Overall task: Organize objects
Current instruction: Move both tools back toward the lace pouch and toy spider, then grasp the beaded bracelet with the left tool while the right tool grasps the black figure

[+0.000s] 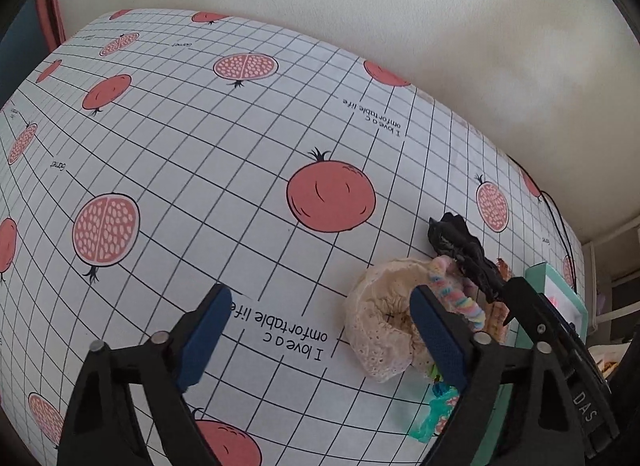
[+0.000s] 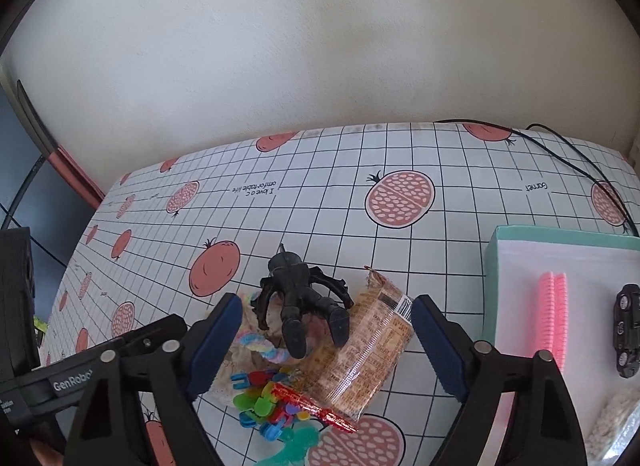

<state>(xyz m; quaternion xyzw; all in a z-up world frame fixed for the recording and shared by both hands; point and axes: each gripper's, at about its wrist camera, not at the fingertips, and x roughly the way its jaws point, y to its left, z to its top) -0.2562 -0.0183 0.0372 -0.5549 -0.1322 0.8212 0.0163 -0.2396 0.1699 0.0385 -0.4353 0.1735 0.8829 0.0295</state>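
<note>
While both tools (image 2: 324, 346) gape — figurine (image 2: 298, 302) untouched.

open tablecloth (image 1: 208, 169) left and behind, toy pile (image 2: 304, 330) centre, teal box (image 2: 560, 238) blocking right

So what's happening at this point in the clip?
A person holds two grippers over a table with a pomegranate-print cloth. Both the left gripper and the right gripper are open and hold nothing. Between them lies a pile: a black toy figure, a snack packet, a lace scrunchie. The tray already holds a pink comb and a toy car.
</note>
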